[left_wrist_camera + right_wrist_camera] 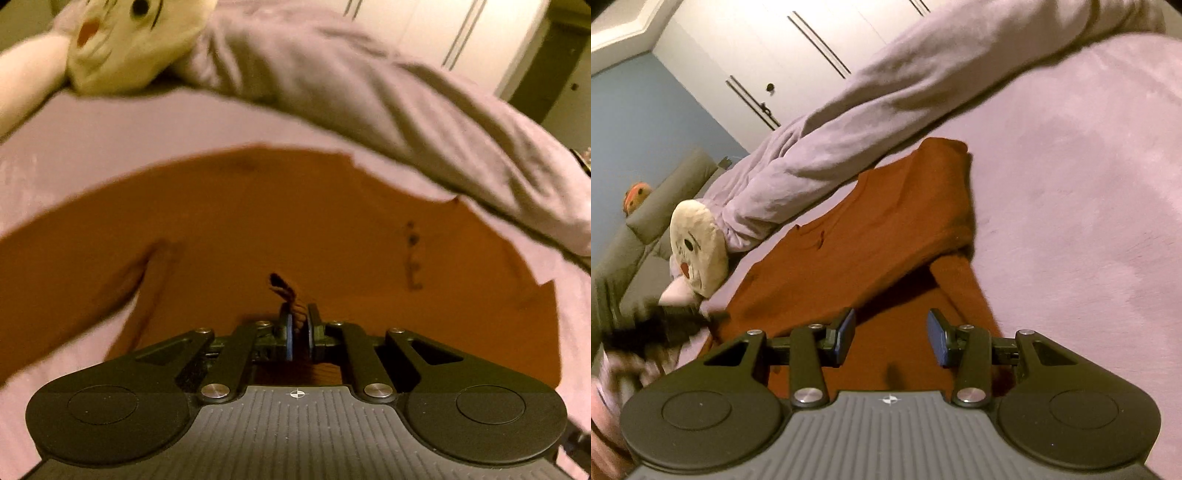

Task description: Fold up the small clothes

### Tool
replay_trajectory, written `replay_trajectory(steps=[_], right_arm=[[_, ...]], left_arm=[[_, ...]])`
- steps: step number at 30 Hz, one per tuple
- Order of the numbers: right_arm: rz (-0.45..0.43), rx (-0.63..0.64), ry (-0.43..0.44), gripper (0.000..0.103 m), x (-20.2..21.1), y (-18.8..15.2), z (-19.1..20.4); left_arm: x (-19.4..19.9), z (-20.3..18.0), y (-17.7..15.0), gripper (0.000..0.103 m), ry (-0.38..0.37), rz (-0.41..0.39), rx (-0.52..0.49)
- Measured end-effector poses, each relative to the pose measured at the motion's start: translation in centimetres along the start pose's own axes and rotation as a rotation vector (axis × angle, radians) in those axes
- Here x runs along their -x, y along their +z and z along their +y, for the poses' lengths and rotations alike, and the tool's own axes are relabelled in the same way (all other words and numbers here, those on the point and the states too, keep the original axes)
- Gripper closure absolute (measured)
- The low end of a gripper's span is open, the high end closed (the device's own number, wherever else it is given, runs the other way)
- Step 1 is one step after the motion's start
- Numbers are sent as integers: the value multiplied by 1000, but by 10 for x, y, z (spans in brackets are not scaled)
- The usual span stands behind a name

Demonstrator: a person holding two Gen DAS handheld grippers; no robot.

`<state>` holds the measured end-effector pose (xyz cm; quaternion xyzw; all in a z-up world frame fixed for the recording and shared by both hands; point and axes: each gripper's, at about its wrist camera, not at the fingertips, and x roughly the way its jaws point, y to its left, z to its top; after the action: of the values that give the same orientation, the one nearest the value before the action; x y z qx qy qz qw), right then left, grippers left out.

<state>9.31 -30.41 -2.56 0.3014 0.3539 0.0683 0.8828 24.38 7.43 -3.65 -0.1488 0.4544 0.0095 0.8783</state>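
One rust-orange garment lies spread on the bed, a soft, matte knit with a few creases and a small dark mark toward one side; seen from the right wrist camera its far part is folded over into a raised, tent-like flap with a shaded hollow beneath. The bed cover is a pale lilac, short-piled and velvety, showing brushed streaks. Along the garment's far edge runs one long, plump roll of lilac bedding, thickly wrinkled. Beside its end sits one cream plush toy, rounded and fuzzy, with black stitched eyes and an orange mouth. Behind it leans a grey wedge-shaped cushion, and one small orange plush peeks over its top. White cupboard doors with slim dark bar handles fill the background. The left gripper, hard black plastic with blue-edged pads, has its fingers drawn together on a dark, thin, frayed strand rising off the garment's near edge, though blur keeps me from saying what that strand is. The right gripper hovers over the garment's near end with its two fingers apart and nothing between them.
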Motion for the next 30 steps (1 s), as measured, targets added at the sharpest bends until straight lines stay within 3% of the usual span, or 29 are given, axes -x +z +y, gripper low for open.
replay_trajectory(steps=[4,6,8,10,12,13,14,17,24,30], right_arm=[[6,-80,20,61,-17,8,-5],[3,-151,30,61,-26,11,-12],[-4,-212,28,61,-32,13,-19],[-18,-271,32,61,-36,15,-25],[-33,-301,30,61,-39,15,-29],[-42,-319,32,61,-40,16,-31],[-47,-335,34,61,-41,16,-33],[-67,-380,45,61,-45,17,-36],[-91,-405,59,57,-53,20,-34],[-110,-443,75,53,-53,24,-35]], left_arm=[[-13,10,-6,89,-49,24,30],[-18,9,-4,65,-84,25,39],[-22,10,-4,57,-99,21,45],[-26,11,-6,56,-123,33,51],[-29,9,-7,62,-132,46,41],[-31,7,-6,72,-125,46,27],[-33,4,-5,92,-114,51,11],[-30,-2,1,93,-95,49,4],[16,0,35,94,-116,-117,21],[24,18,56,94,-32,-186,30]])
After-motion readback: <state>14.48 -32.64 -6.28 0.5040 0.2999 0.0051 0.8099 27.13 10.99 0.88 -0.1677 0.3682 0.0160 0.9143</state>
